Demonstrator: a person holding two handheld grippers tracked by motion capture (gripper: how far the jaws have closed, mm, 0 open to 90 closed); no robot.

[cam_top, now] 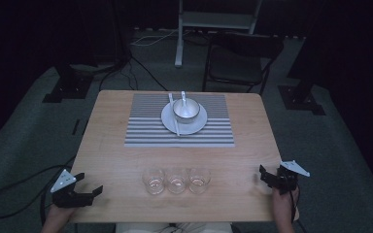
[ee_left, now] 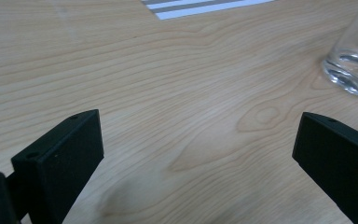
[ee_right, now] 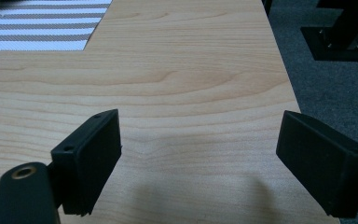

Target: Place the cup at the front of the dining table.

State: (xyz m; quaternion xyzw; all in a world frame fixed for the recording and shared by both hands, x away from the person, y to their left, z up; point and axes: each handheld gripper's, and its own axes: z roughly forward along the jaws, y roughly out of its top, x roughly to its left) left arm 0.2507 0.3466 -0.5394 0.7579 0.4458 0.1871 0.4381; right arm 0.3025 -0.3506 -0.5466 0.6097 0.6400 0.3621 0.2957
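Observation:
Three clear glasses (cam_top: pixel 177 180) stand in a row near the table's front edge. On a grey striped placemat (cam_top: pixel 145 127) farther back sits a white plate (cam_top: pixel 196 126) holding a bowl (cam_top: pixel 186 110) with a spoon, and chopsticks (cam_top: pixel 174 116) lie across the plate. My left gripper (cam_top: pixel 90 184) rests at the front left corner, open, with bare wood between its jaws (ee_left: pixel 198 154); one glass (ee_left: pixel 354 60) shows at the right. My right gripper (cam_top: pixel 264 175) sits at the front right, open over bare wood (ee_right: pixel 198 154).
The wooden table (cam_top: pixel 116 160) ends close to my right gripper; grey carpet (ee_right: pixel 326 88) lies beyond its edge. A black chair (cam_top: pixel 238 60) stands behind the table, with stand bases (cam_top: pixel 301 97) on the floor at both sides.

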